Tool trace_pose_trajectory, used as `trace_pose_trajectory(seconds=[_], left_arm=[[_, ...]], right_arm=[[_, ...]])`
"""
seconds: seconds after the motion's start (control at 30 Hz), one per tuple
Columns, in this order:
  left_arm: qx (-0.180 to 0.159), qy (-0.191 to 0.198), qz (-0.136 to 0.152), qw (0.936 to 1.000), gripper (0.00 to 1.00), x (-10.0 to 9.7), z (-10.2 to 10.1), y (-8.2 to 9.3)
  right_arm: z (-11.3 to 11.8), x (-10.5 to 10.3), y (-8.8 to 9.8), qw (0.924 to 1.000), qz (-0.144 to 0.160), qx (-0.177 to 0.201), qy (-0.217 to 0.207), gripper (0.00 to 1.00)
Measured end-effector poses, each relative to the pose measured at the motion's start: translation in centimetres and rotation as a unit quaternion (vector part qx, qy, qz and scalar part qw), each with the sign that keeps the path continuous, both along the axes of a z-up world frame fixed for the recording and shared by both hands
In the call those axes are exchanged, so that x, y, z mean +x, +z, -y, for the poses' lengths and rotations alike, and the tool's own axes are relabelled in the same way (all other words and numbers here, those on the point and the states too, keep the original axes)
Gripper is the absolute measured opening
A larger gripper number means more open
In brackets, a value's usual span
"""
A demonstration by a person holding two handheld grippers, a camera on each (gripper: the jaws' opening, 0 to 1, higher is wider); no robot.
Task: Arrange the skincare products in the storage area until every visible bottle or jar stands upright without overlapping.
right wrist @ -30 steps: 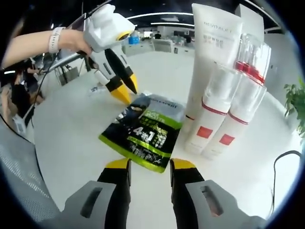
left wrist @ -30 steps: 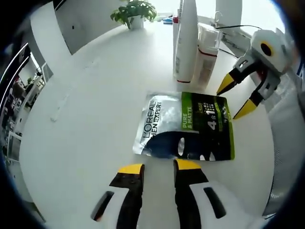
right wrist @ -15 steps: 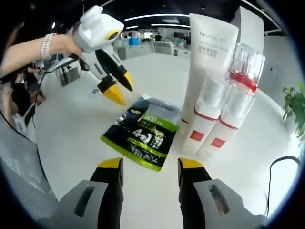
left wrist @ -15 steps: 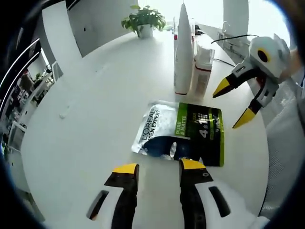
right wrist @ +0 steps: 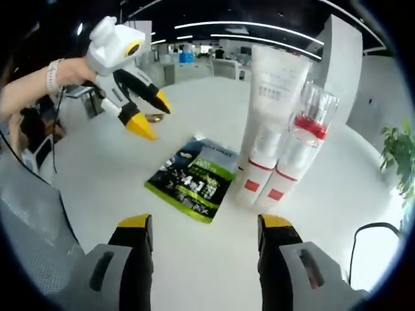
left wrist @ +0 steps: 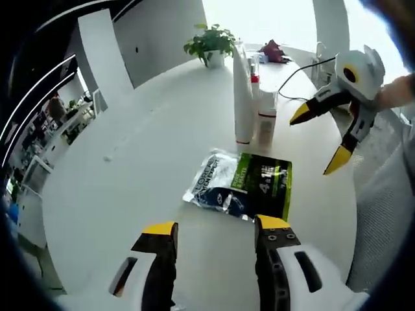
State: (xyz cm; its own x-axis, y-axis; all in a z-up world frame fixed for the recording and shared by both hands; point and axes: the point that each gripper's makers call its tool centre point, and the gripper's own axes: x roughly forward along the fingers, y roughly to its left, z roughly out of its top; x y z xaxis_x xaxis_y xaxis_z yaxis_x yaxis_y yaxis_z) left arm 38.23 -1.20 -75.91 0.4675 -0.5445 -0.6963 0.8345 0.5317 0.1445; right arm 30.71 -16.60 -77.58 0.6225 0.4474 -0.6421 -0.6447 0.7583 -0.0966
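Note:
A green, black and silver sachet [left wrist: 242, 188] [right wrist: 192, 177] lies flat on the white table [left wrist: 130, 168]. Behind it a tall white tube [left wrist: 241, 97] [right wrist: 272, 97] stands upright, with white bottles with red bands [left wrist: 266, 120] [right wrist: 286, 159] close against it. My left gripper [left wrist: 217, 228] hangs open above the table, short of the sachet; in the right gripper view it [right wrist: 147, 115] floats above the sachet's far side. My right gripper [right wrist: 206, 223] is open too, back from the sachet; in the left gripper view it [left wrist: 321, 139] hovers to the sachet's right. Neither holds anything.
A potted plant [left wrist: 213, 45] [right wrist: 399, 155] stands at the table's far edge, near a black cable [left wrist: 305, 70] and a dark red object [left wrist: 272, 50]. A grey mesh chair [left wrist: 382, 194] [right wrist: 29, 214] stands by the table edge. A person's forearm [right wrist: 35, 87] holds the left gripper.
Both grippers have drawn back and risen from the sachet, so it looks smaller and farther. Both jaw pairs have spread wider. The sachet, tube and bottles stay in place.

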Motion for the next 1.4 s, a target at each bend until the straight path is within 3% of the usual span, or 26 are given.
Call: trace_pose_trajectory(seconds=[0.23, 0.57, 0.7, 0.87, 1.03, 1.4], left_arm=[[-0.034, 0.015, 0.017, 0.9992, 0.56, -2.0, 0.1, 2.1], [-0.071, 0.041, 0.054, 0.9952, 0.70, -4.0, 0.3, 5.8], [-0.080, 0.049, 0.062, 0.9937, 0.73, -5.2, 0.3, 6.8], [-0.085, 0.062, 0.074, 0.9917, 0.92, -5.8, -0.1, 7.5], [-0.102, 0.073, 0.082, 0.9887, 0.93, -6.8, -0.2, 8.7], [-0.126, 0.083, 0.101, 0.9834, 0.99, -8.8, 0.2, 10.7]], right_arm=[[1.0, -0.1, 2.2, 0.9997, 0.019, -0.015, 0.008, 0.76], [1.5, 0.0, 5.3, 0.9985, 0.053, -0.010, 0.015, 0.77], [1.7, -0.2, 6.2, 0.9975, 0.068, -0.015, 0.014, 0.84], [1.6, -0.4, 7.7, 0.9966, 0.081, 0.005, 0.013, 0.93], [1.2, -0.8, 9.1, 0.9951, 0.093, 0.025, 0.019, 0.99], [0.8, -1.3, 11.1, 0.9920, 0.116, 0.040, 0.028, 1.00]])
